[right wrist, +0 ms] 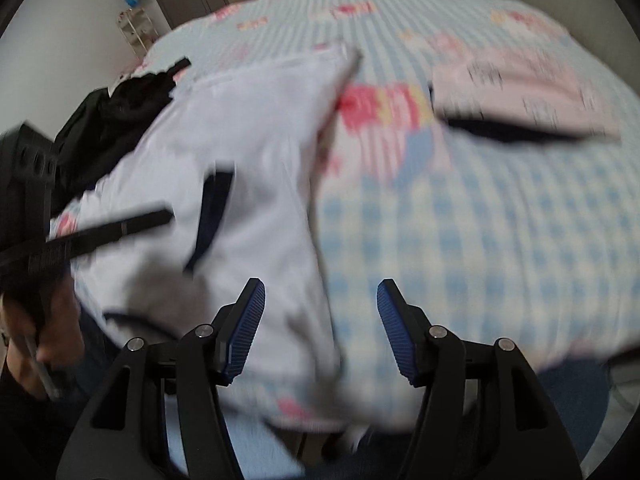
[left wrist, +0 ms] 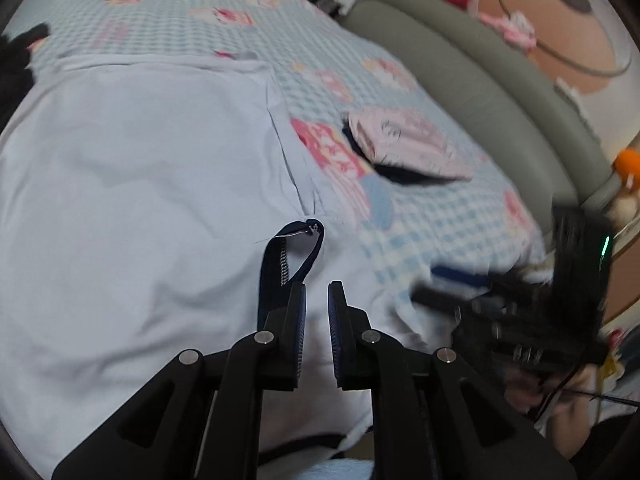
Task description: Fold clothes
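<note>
White garment [left wrist: 132, 168] fills frame left on checked bedsheet [left wrist: 440, 216]. Left gripper [left wrist: 317, 296] fingers slightly apart, gripping nothing; right gripper [right wrist: 320, 300] fingers wide apart.

dim, soft indoor light; right view heavily motion-blurred; fisheye edges curve.

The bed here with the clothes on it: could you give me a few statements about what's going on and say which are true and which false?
1. A white garment lies spread on the checked bedsheet. True.
2. The right gripper is clamped on the garment. False: its jaws stand wide apart, gripping nothing.
3. A folded pink garment lies on the sheet to the right of the white one. True.
4. The left gripper is on the pink garment. False: it is at the white garment's dark blue collar.
</note>
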